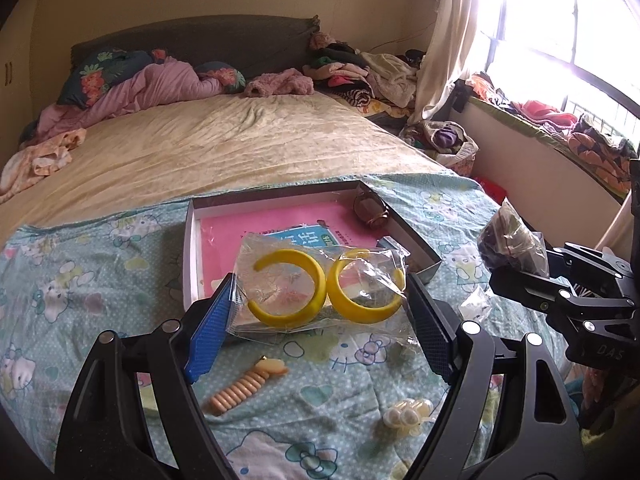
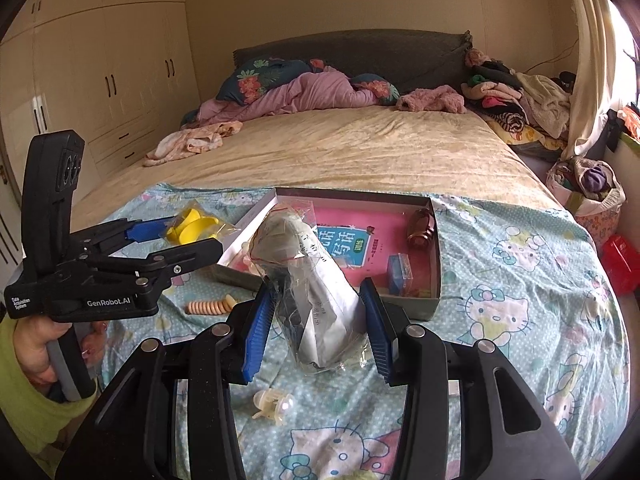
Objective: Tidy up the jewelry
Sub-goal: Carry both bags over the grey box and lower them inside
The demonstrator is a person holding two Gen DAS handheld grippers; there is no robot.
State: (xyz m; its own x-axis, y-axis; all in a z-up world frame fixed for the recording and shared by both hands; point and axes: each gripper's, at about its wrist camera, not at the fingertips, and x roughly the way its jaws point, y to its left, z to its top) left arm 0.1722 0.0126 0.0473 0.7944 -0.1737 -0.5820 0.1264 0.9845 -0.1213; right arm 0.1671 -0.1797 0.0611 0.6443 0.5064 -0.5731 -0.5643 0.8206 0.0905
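The contents of the crinkled clear bag [image 2: 316,300] clamped in the right tongs [image 2: 318,334] at frame centre cannot be identified; white paper is seen inside. A clear bag of two yellow C-shaped bangles [image 1: 324,292] is clamped by the left tongs [image 1: 320,320]. The shallow cardboard box [image 2: 436,256] on the bed holds a pink booklet [image 2: 360,236], a brown item and a small blue box.

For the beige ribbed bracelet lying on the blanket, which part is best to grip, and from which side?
Grip the beige ribbed bracelet across the middle of its stacked-disc row, coming from above with the pads on its two long sides. It lies flat and elongated on the blanket, so the narrow width probably fits a claw better than the ends.
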